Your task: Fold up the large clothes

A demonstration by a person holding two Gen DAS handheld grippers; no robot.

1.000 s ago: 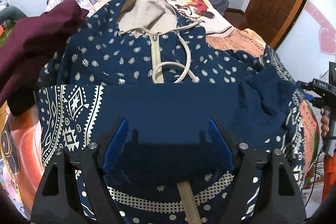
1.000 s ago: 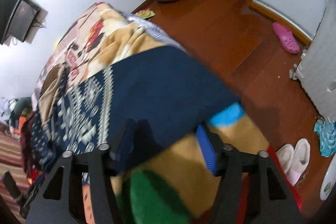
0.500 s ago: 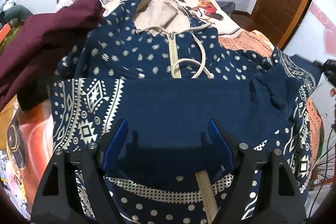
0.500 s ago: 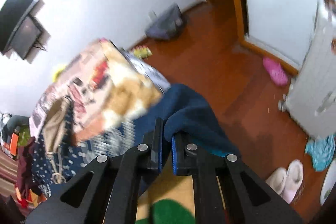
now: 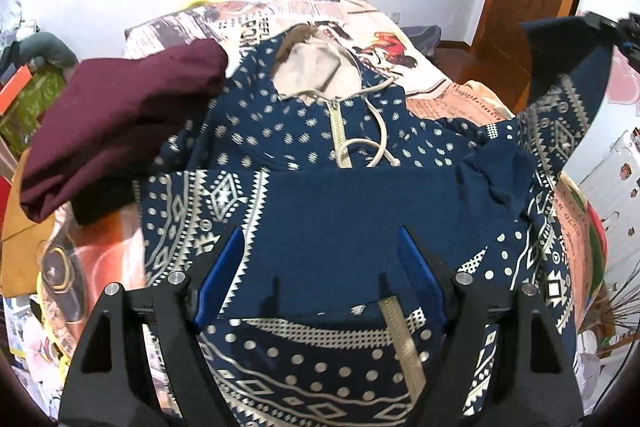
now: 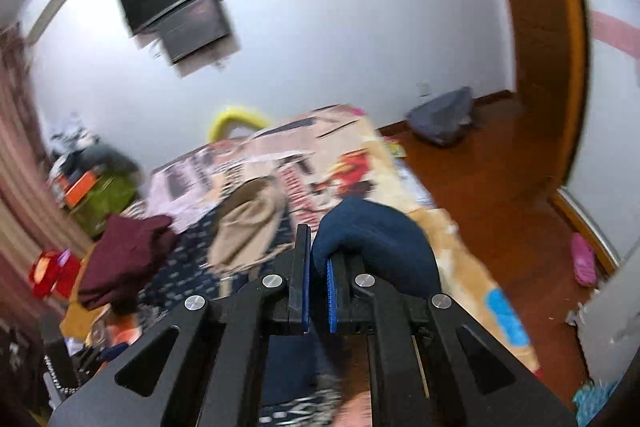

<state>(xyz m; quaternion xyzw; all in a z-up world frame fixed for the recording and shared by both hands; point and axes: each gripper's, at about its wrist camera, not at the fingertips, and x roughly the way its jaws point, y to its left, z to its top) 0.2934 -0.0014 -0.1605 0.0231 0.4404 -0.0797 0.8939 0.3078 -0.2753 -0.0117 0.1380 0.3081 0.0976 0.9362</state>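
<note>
A navy hoodie (image 5: 304, 131) with cream patterns, a beige-lined hood and a drawstring lies face up on the bed. One sleeve is folded flat across its chest (image 5: 340, 219). My left gripper (image 5: 320, 267) is open and hovers just above that folded sleeve. My right gripper (image 6: 318, 267) is shut on the plain navy end of the other sleeve (image 6: 372, 247) and holds it up in the air. In the left wrist view that lifted sleeve (image 5: 560, 95) rises at the far right, with the right gripper at its top.
A maroon garment (image 5: 120, 115) is heaped on the bed's left side, touching the hoodie's shoulder. The bed has a printed cover (image 5: 448, 91). Boxes and clutter (image 6: 92, 191) stand left of the bed. Wooden floor, a grey bag (image 6: 440, 119) and a door are on the right.
My right gripper closed on the sleeve end and raised it high above the bed's right side. My left gripper backed off slightly and stayed open.
</note>
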